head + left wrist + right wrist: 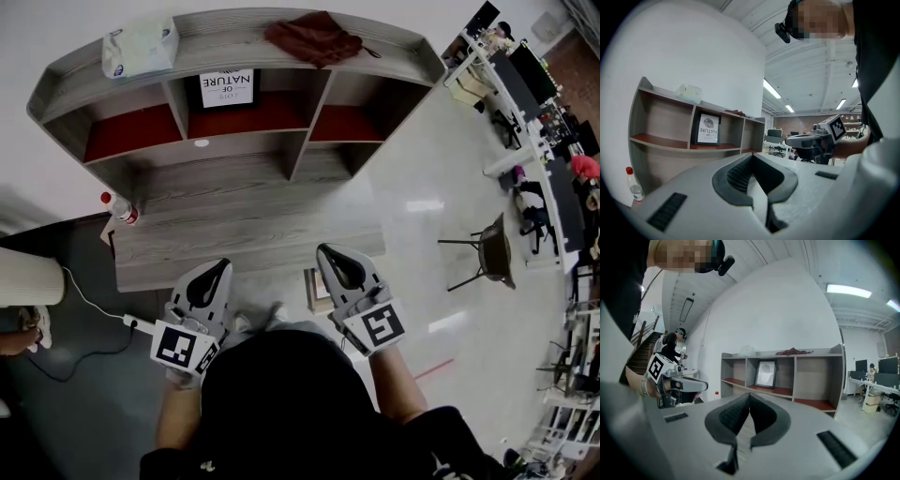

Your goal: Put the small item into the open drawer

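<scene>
Both grippers hang close to my body, in front of a low grey wooden cabinet (244, 239). My left gripper (223, 264) is shut with nothing between its jaws; its tips (752, 156) meet and point at the shelves. My right gripper (323, 249) is likewise shut and empty, with its tips (749, 394) touching. A small white item (202, 142) lies on the shelf board under the middle cubby. A small wooden box-like part (316, 290) sticks out below the cabinet's front edge; I cannot tell whether it is the drawer.
The shelf unit (141, 56) carries a tissue pack (141, 45) and a brown cloth (314, 37) on top, and a framed picture (227, 88) in the middle cubby. A red-capped bottle (120, 208) stands at the cabinet's left end. A chair (492, 251) stands to the right.
</scene>
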`<action>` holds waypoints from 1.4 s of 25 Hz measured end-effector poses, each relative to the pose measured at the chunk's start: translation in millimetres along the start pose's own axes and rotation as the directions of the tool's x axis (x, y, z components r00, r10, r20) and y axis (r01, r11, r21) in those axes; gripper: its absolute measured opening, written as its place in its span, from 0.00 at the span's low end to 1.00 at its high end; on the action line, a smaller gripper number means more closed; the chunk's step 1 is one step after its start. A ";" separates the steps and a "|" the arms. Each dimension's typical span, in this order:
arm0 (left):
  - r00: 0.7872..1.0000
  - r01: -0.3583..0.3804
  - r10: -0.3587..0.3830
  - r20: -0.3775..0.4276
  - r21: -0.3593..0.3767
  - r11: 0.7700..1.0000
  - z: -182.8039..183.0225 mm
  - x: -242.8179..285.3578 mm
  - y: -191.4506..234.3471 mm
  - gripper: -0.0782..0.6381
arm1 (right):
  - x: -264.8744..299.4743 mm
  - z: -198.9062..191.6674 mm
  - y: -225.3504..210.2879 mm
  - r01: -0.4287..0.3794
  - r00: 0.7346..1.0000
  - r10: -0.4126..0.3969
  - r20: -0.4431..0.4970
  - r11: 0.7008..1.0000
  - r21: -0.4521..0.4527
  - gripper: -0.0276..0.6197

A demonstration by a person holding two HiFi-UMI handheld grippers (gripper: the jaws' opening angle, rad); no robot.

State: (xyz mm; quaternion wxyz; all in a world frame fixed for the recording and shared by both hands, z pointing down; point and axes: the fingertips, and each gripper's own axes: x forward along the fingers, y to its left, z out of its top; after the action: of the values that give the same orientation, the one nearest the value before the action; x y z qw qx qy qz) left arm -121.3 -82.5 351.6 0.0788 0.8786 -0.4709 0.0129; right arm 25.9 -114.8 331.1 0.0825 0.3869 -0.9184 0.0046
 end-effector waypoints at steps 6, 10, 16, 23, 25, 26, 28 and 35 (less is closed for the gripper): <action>0.999 0.029 -0.029 0.035 0.007 1.000 11.5 -1.3 0.9 0.11 | 8.3 9.3 9.0 -0.010 1.000 0.011 0.022 1.000 -0.008 0.06; 0.998 0.036 -0.037 0.050 0.012 0.999 16.6 -0.8 3.2 0.11 | 14.2 10.5 8.9 -0.007 1.000 0.007 0.029 1.000 -0.005 0.06; 0.995 0.069 -0.070 0.077 0.018 0.997 23.9 -0.4 -1.6 0.11 | 16.7 7.6 9.9 -0.007 1.000 0.007 0.025 1.000 0.010 0.06; 0.994 0.081 -0.083 0.072 0.025 0.996 25.4 2.0 -3.8 0.11 | 17.1 3.8 10.8 -0.010 1.000 0.009 0.017 1.000 0.029 0.06; 0.994 0.082 -0.084 0.072 0.023 0.996 24.9 2.0 -3.8 0.11 | 17.2 3.2 11.2 -0.010 1.000 0.010 0.019 0.999 0.034 0.06; 0.994 0.083 -0.085 0.072 0.023 0.996 24.9 2.2 -3.8 0.11 | 17.5 3.0 11.3 -0.011 1.000 0.010 0.020 0.999 0.037 0.06; 0.994 0.086 -0.087 0.072 0.021 0.996 25.1 2.6 -3.4 0.11 | 18.5 2.7 11.3 -0.013 1.000 0.012 0.023 0.999 0.042 0.06; 0.994 0.087 -0.088 0.071 0.014 0.996 23.9 2.6 -1.8 0.11 | 20.7 0.5 12.8 -0.018 1.000 0.017 0.018 0.999 0.049 0.06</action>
State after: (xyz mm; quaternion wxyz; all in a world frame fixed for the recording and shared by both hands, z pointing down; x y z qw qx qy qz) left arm -119.6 -87.3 328.0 0.0574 0.8986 -0.4346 -0.0195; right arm 2.4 -120.6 334.5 0.0650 0.3809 -0.9220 0.0245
